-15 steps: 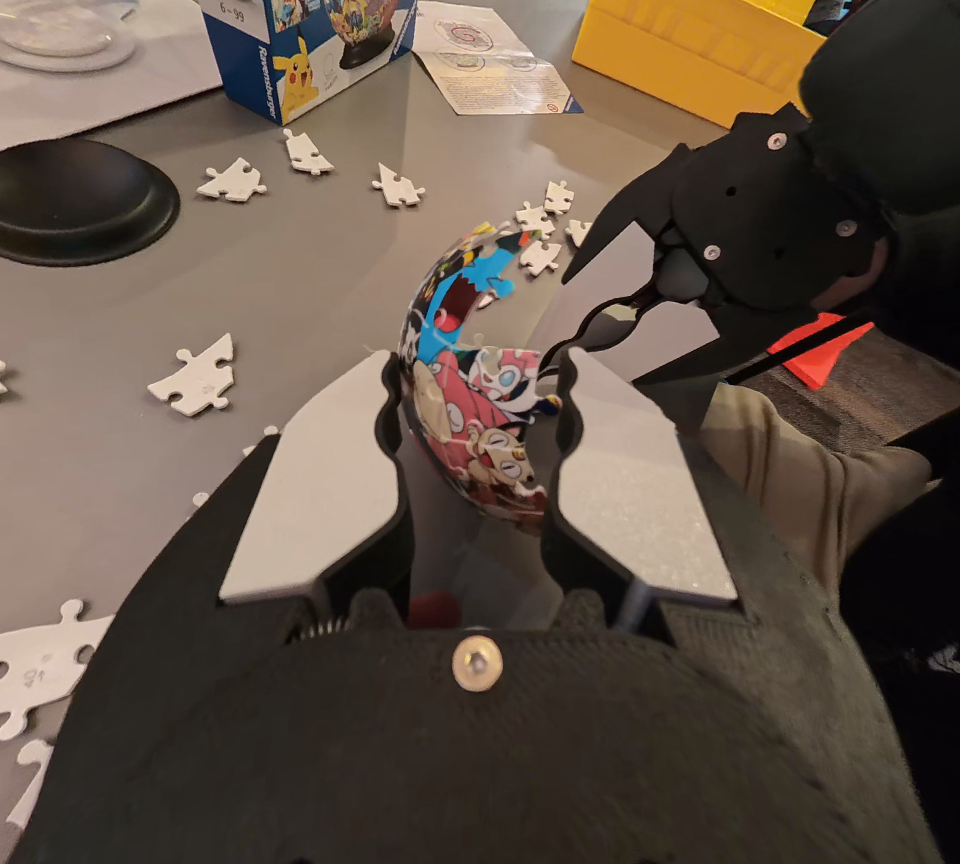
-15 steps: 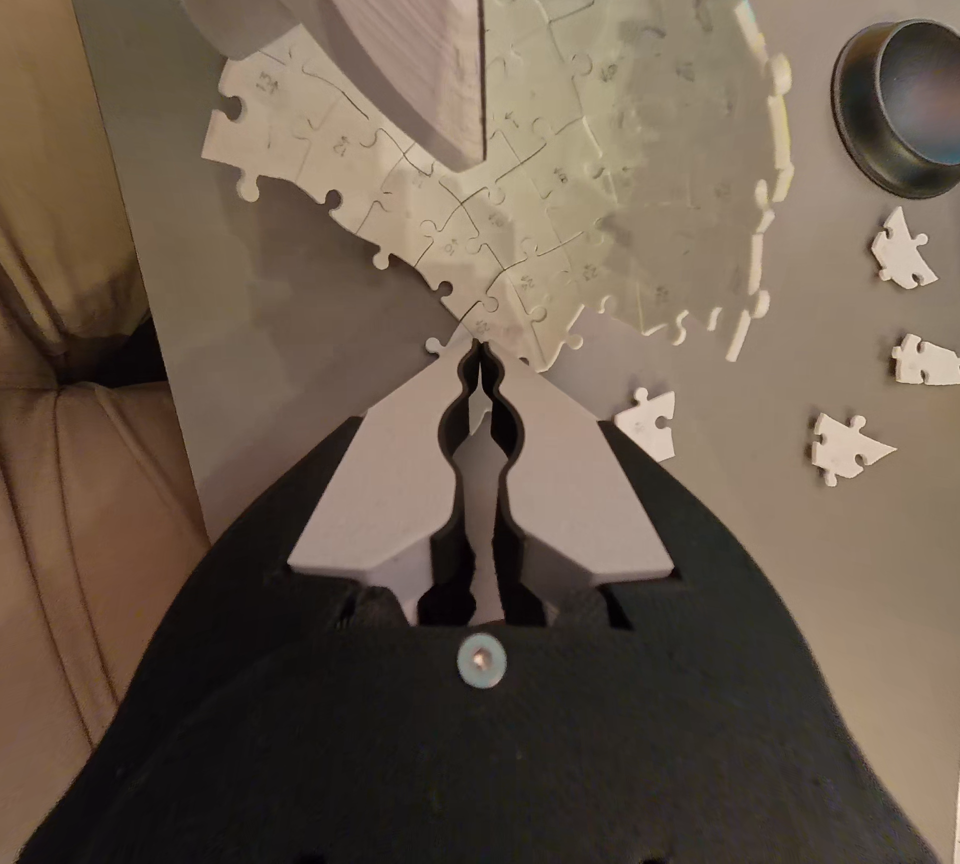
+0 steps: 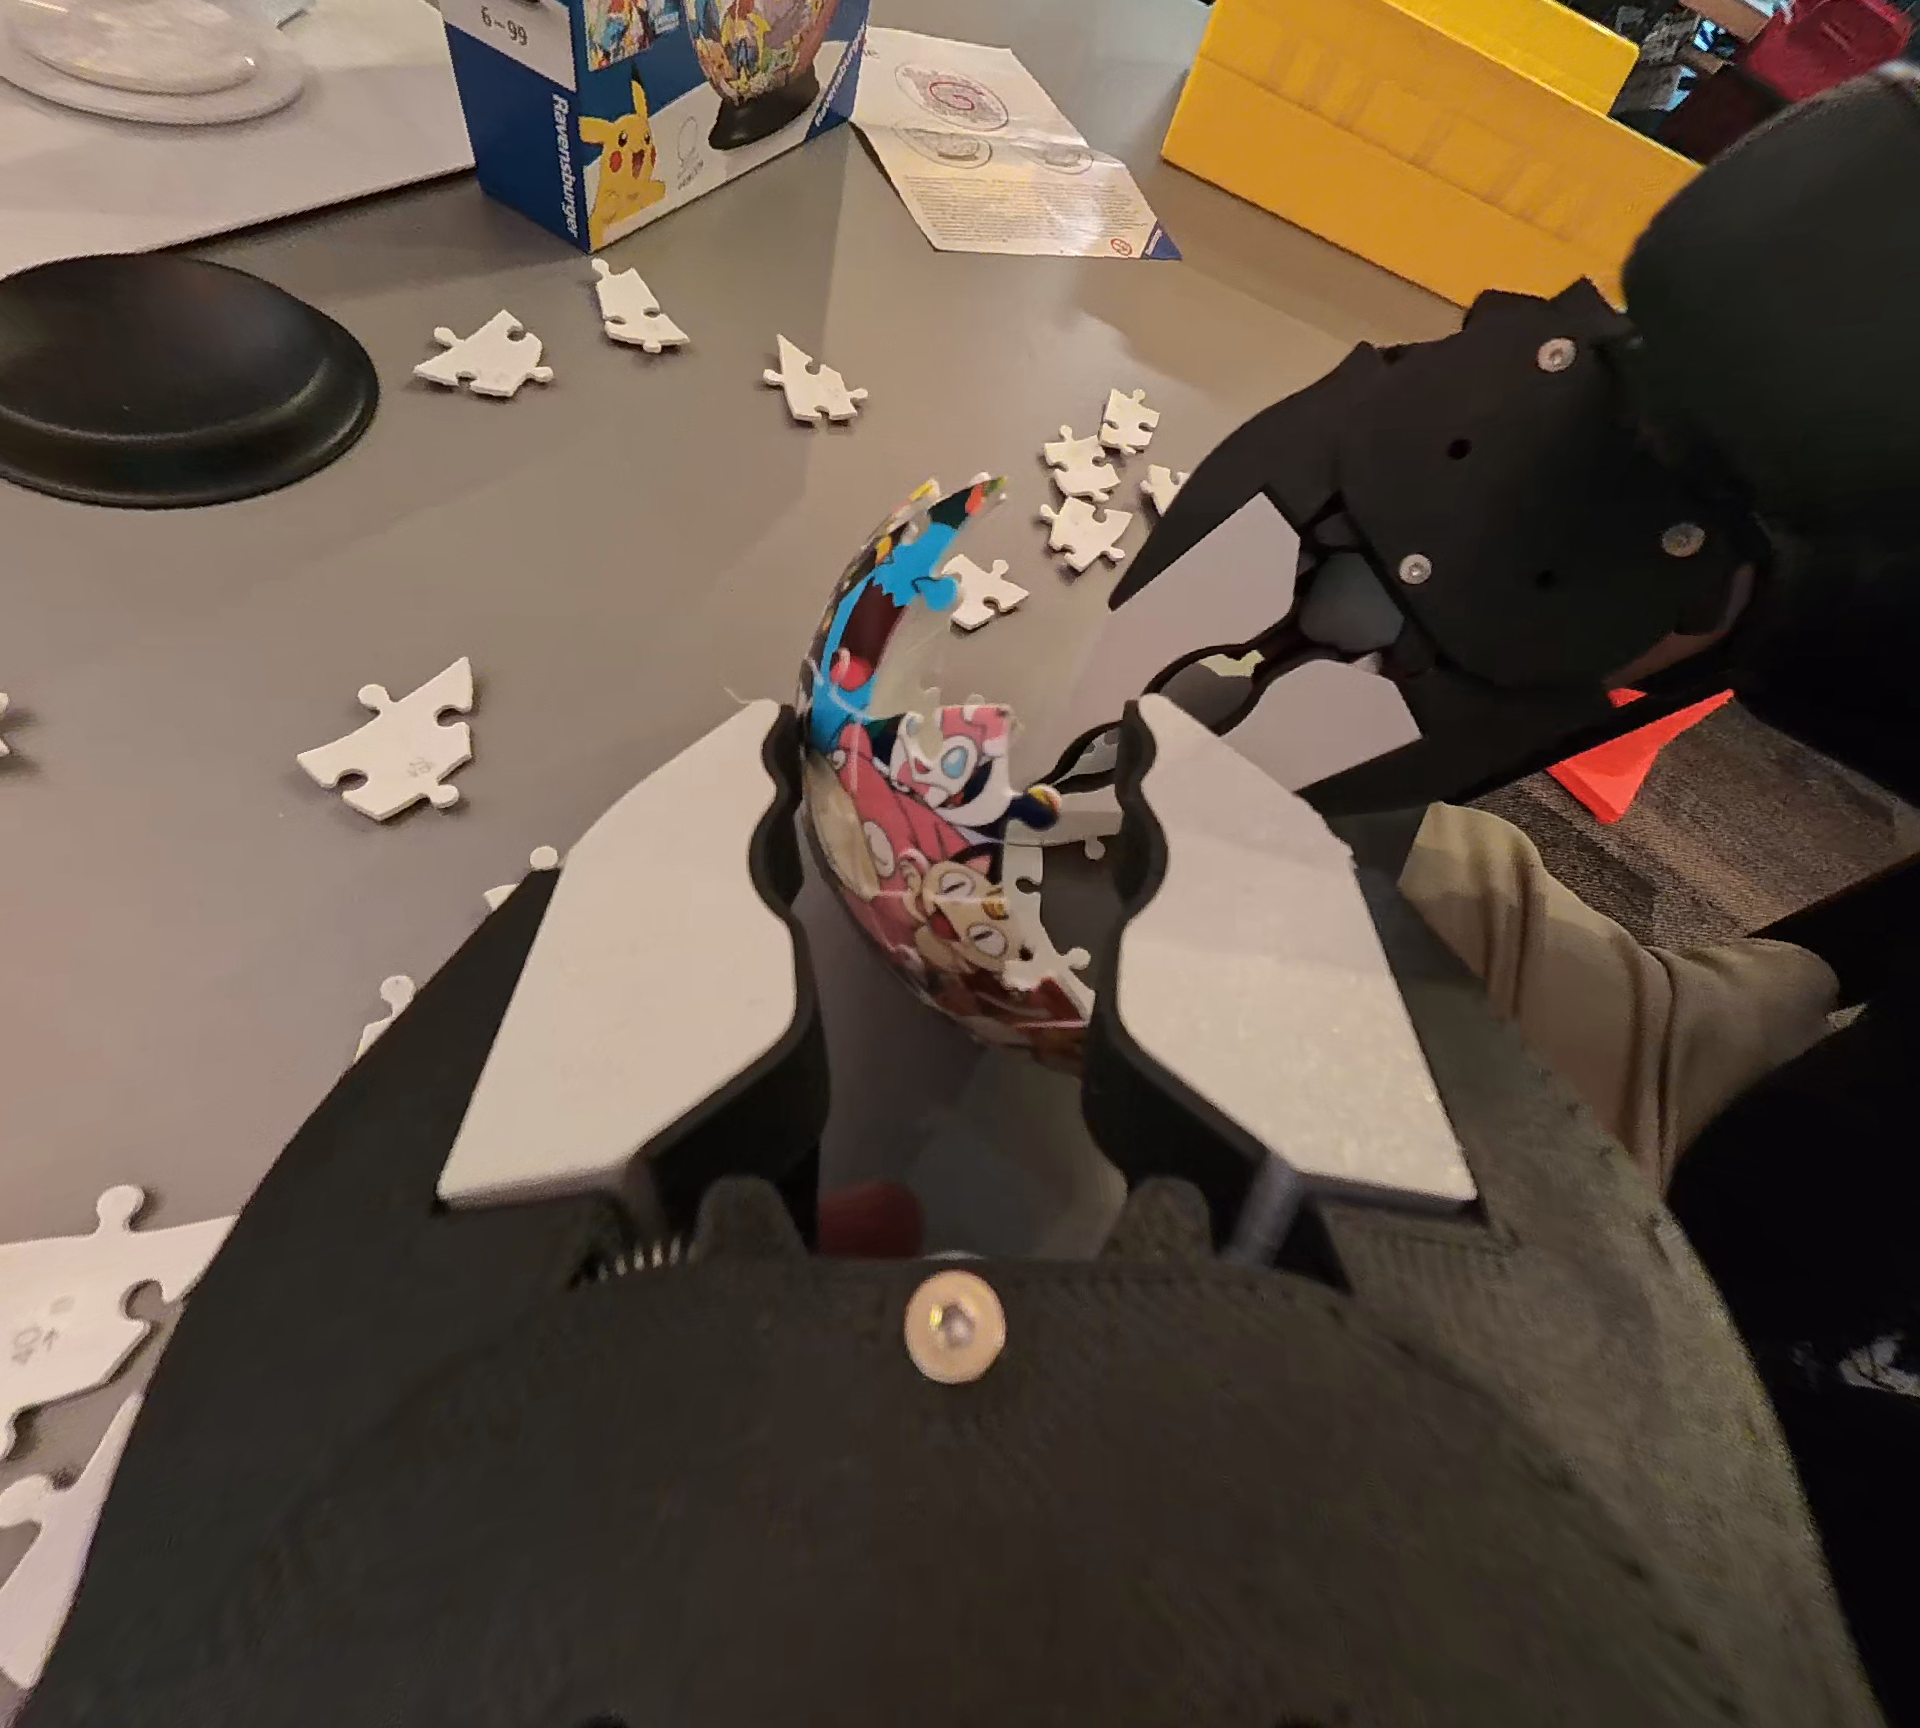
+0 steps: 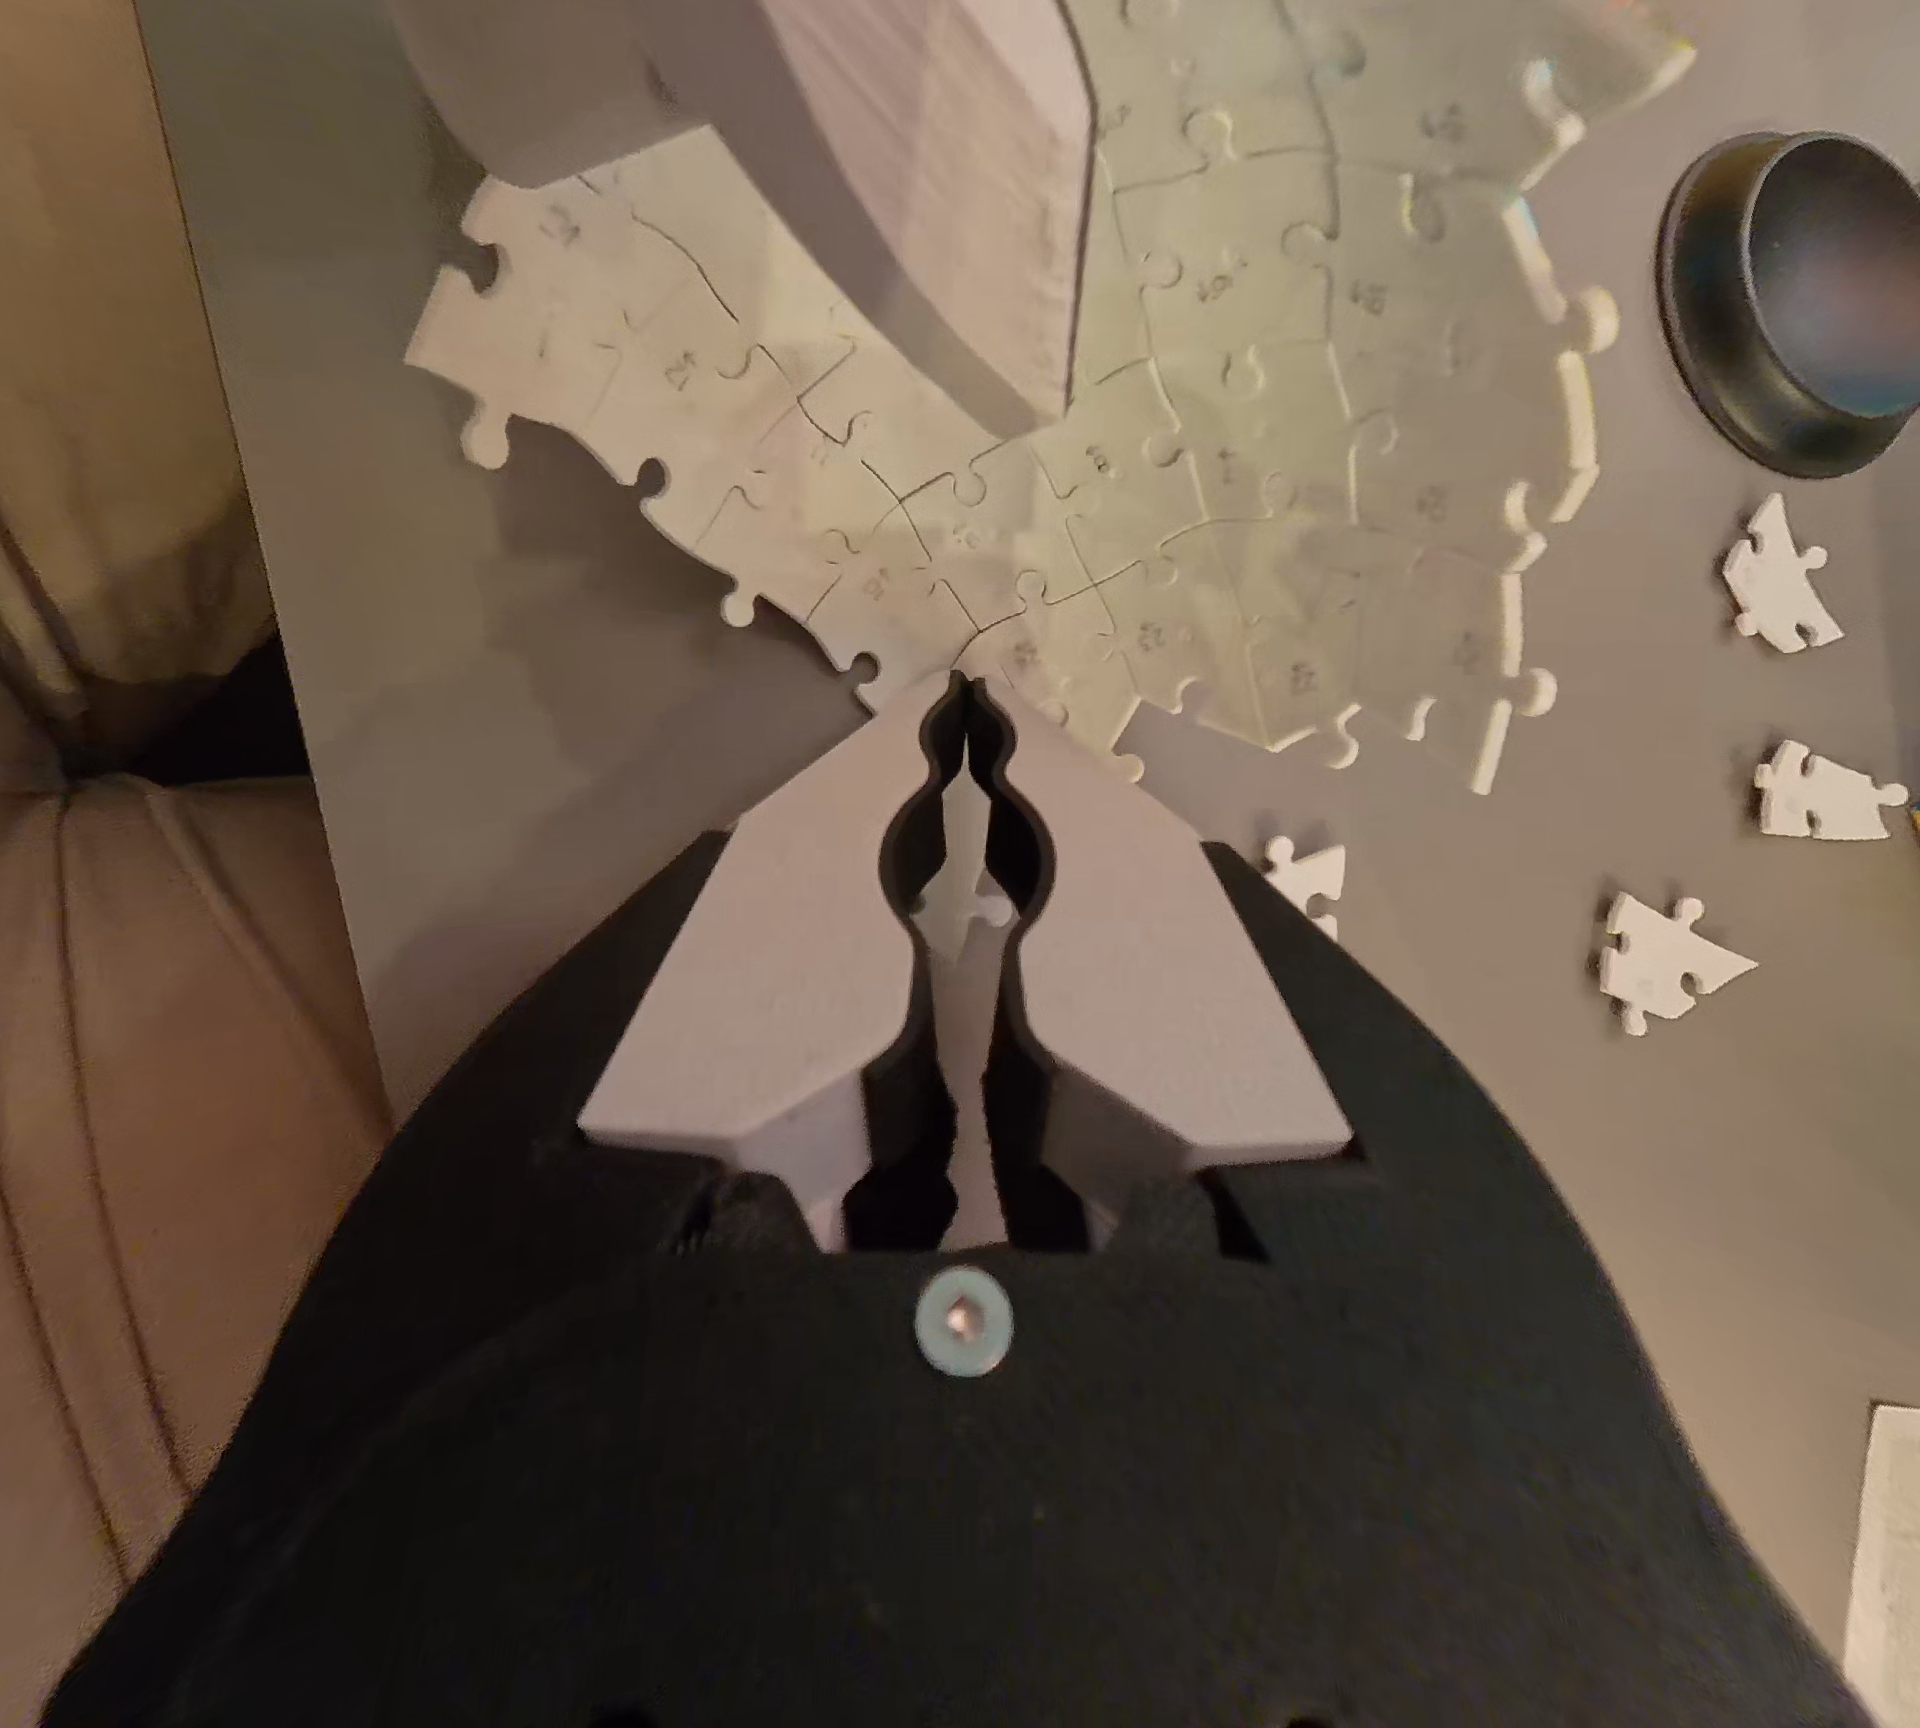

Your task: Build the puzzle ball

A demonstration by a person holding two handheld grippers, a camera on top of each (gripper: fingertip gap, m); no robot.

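Gripping the part-built puzzle ball (image 3: 914, 805) between its two fingers, the left gripper (image 3: 951, 847) holds the curved shell just above the grey table (image 3: 623, 556). From the right, the right gripper (image 4: 966, 691) has its tips pinched together on the shell's near edge. Loose white pieces (image 3: 400, 748) lie scattered around, with a black stand (image 3: 156, 379) far left.

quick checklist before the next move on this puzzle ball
1. Left tool around the half-built ball: ok, a finger on each side.
2. Left tool's squeeze on the ball: cannot tell.
3. Right tool pinching the ball's edge: ok, tips shut on the rim.
4. Piece between the right tool's fingers: cannot tell, a white shape shows in the gap.
5. Spare loose pieces within sight: ok, lying on the table.
6. Black stand out of the way: ok.
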